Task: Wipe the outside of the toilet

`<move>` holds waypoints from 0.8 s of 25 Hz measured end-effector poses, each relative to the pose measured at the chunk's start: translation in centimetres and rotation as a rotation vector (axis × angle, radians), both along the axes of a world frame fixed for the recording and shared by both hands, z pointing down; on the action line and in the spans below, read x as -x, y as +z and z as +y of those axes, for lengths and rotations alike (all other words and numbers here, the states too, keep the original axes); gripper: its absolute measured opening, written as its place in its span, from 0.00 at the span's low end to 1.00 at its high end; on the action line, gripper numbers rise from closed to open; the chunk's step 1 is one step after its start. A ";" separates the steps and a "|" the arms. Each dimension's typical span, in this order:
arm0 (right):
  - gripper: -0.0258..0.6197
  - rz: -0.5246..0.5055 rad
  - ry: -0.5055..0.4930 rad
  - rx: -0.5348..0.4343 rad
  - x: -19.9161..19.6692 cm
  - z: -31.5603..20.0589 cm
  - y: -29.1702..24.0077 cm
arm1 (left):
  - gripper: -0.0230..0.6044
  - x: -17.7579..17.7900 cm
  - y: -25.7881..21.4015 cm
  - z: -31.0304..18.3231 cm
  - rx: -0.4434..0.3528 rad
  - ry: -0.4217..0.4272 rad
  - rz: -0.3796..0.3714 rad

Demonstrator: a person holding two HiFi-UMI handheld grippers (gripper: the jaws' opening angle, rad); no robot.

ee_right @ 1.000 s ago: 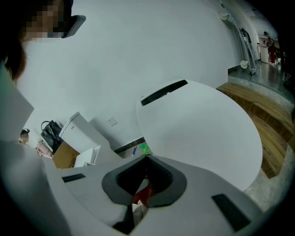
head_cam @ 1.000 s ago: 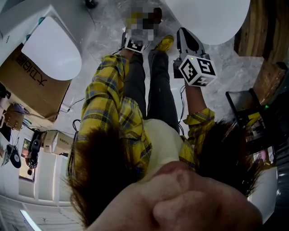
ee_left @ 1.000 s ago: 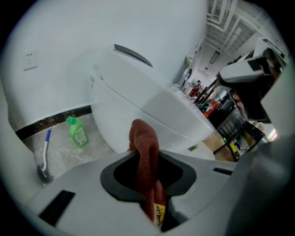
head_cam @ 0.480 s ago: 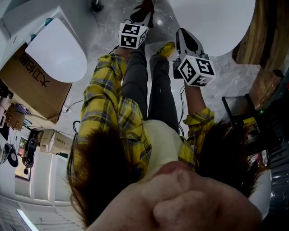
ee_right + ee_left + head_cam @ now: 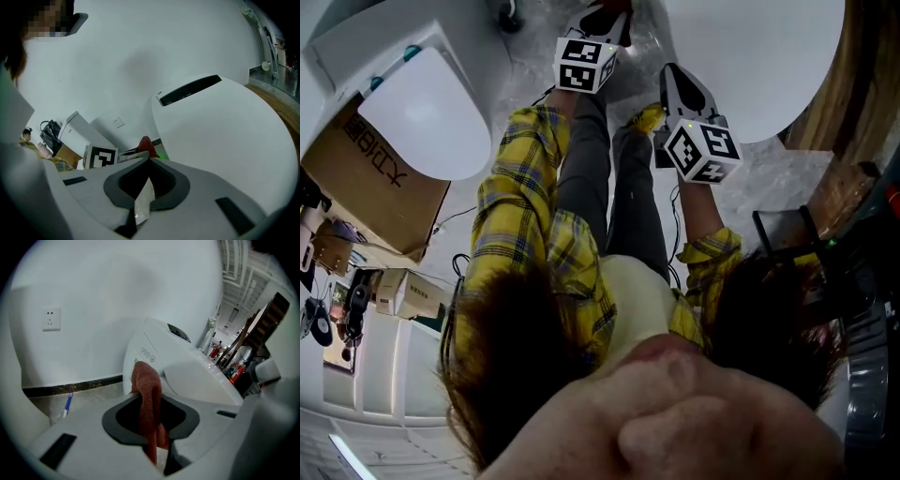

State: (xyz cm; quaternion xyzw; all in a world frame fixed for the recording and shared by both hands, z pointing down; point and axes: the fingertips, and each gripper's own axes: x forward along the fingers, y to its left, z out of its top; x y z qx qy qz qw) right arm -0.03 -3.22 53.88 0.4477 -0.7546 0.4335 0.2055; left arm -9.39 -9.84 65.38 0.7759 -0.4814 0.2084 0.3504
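Between the jaws of my left gripper hangs a red cloth, and the gripper is shut on it. It points at a white toilet standing against the wall, a short way off. In the head view the left gripper reaches out past the person's knees, with a bit of the red cloth at its tip. My right gripper is shut with nothing held. It sits close beside a second white toilet. The right gripper is below that toilet in the head view.
A wall socket is left of the toilet, and a blue pen-like thing lies on the floor by the wall. A cardboard box stands beside the left toilet. Dark wooden furniture stands at the right.
My left gripper has moved forward, away from the person, with the cloth in it. The right gripper has hardly shifted. The head view has drifted slightly.
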 end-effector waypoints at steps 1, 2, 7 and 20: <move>0.08 0.000 -0.002 0.001 0.3 -0.4 0.1 | 0.17 0.3 0.0 -0.9 -0.009 -0.004 0.000; 0.08 0.000 -0.005 0.001 0.7 -0.7 0.3 | 0.17 0.5 -0.1 -1.8 -0.018 -0.006 -0.001; 0.08 0.003 -0.002 -0.002 1.4 -2.2 0.6 | 0.17 1.3 0.1 -5.5 -0.055 0.003 -0.018; 0.08 0.023 -0.012 0.012 1.7 -3.5 1.5 | 0.17 2.1 2.3 -12.2 -0.047 -0.050 -0.022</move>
